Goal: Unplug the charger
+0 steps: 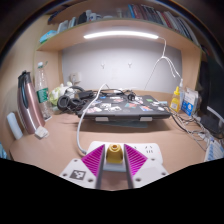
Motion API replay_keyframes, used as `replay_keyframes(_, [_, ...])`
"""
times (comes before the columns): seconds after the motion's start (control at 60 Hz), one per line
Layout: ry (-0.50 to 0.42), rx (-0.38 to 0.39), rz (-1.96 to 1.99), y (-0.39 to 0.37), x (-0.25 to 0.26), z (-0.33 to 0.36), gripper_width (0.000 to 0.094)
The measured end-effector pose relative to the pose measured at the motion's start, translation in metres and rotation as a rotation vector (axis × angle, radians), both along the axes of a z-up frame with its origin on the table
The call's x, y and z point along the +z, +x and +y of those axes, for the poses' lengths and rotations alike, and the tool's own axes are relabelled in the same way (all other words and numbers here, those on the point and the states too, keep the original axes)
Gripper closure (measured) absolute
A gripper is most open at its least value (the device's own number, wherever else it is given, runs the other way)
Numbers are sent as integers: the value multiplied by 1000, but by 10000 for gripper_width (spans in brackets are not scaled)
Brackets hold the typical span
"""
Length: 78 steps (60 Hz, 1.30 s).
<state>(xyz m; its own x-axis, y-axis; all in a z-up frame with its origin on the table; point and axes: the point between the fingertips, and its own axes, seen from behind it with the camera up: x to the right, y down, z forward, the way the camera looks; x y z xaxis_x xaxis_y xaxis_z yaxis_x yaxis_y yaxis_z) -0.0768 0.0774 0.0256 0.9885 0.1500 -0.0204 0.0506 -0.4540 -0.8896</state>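
At the surface's left edge stand a bottle and some clutter, with headphones just beside them. A white cable runs from near the headphones toward the near edge, ending at a small yellow-orange piece, probably the charger's plug, which sits between the fingers. The pads flank it with narrow gaps, so the fingers are slightly open and not visibly pressing. A dark laptop lies mid-surface; yellow and blue bottles stand toward the right edge. If the fingers close off-centre, the plug could slip; a hard pull could drag the cable into the headphones or the laptop.
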Motion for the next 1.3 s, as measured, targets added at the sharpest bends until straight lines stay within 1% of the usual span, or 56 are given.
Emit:
replay_keyframes(0.033, [0,-2,5,0,-2,1,605])
replay_keyframes(0.117, [16,8,8,-1,-1,2,630])
replay_keyframes(0.233, [12,9,77,-2,0,2,716])
replay_keyframes(0.267, [13,12,76,-3,0,3,717])
replay_keyframes(0.283, [16,13,70,-3,0,3,745])
replay_keyframes(0.333, [28,9,58,-3,0,4,772])
replay_keyframes(0.483, [76,17,10,-2,10,3,782])
replay_keyframes(0.55, [141,22,-24,0,33,4,782])
replay_keyframes(0.617, [211,20,-57,6,68,6,783])
replay_keyframes(0.667, [253,6,-53,15,95,6,783])
replay_keyframes(0.75, [286,-15,-26,36,127,3,785])
replay_keyframes(0.833, [310,-73,-40,77,149,-4,784])
replay_keyframes(0.9, [316,-117,-52,110,155,-8,783])
replay_keyframes(0.967, [291,-158,-56,141,146,-10,783])
replay_keyframes(1.017, [244,-172,-43,157,126,-10,784])
replay_keyframes(1.083, [150,-165,-25,169,91,-15,782])
replay_keyframes(1.15, [75,-165,-16,176,59,-21,782])
replay_keyframes(1.3, [-33,-116,-30,175,8,-21,779])
